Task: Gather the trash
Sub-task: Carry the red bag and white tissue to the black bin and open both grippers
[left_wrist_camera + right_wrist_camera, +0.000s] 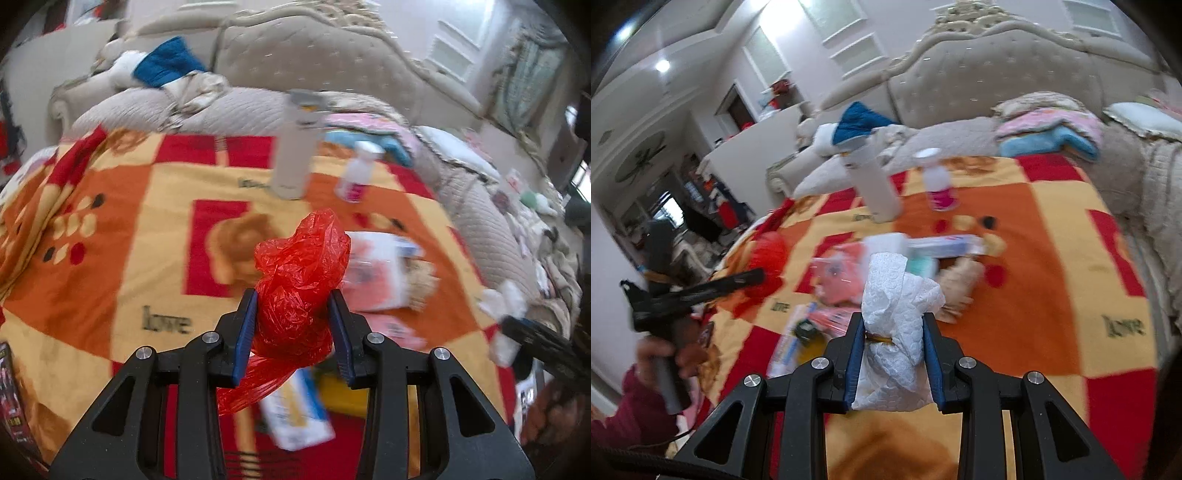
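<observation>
My left gripper (293,302) is shut on a crumpled red plastic bag (301,269), held up above the checked orange, red and yellow blanket (110,236). My right gripper (894,328) is shut on a wad of white paper towel (899,317), also lifted off the bed. In the right wrist view the left gripper (753,277) with the red bag (770,253) shows at the left, held by a person's hand (661,354). In the left wrist view the right gripper (517,328) shows at the right edge with the white wad (506,306).
On the blanket lie a pink pack (838,277), a toothpaste box (945,245), a blue-and-white carton (299,410) and a fluffy beige thing (960,284). A tall white tumbler (295,147) and a small pink-labelled bottle (356,173) stand further back, before pillows and a tufted headboard (314,51).
</observation>
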Demonstrator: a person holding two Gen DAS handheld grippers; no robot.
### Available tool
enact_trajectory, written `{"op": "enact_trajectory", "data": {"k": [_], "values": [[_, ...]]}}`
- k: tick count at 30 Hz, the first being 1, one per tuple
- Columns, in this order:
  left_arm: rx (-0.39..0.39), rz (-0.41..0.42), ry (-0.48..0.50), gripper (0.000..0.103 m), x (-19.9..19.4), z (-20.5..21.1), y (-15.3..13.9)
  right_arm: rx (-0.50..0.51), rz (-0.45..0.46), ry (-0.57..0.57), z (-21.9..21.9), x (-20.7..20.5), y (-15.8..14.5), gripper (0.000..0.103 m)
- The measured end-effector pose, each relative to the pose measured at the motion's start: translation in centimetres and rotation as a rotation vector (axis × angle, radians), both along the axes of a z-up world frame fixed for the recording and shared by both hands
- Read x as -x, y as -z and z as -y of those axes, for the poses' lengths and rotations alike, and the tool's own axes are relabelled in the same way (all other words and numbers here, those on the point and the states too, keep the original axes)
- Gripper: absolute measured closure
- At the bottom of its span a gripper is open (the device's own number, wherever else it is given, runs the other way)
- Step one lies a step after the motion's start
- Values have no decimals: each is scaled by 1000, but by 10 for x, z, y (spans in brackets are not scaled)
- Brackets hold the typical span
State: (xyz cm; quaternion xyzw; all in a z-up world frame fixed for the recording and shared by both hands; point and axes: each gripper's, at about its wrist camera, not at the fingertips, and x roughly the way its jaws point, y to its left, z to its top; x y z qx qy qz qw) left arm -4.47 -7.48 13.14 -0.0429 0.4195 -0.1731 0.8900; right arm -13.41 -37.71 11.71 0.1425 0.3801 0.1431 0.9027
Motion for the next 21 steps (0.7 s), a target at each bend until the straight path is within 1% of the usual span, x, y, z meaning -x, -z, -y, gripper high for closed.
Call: {"op": "enact_trajectory", "data": {"k": [2,5,7,14,17,21], "values": [[7,8,42,67,12,23,-6,18,-11,38,18,9,4,74],[28,-1,128,67,28,68,-10,31,-24,98,53,27,9,74],[39,-12,195,67,40,104,-10,46,-29,141,75,40,10,74],[72,-62,385,67,73,223,-5,89,-65,316,160,82,19,74],[77,-78,437,67,85,264,-3,113,-81,389,193,98,25,74],[95,-105,505,67,94,322,7,119,-109,464,230,113,35,74]]}}
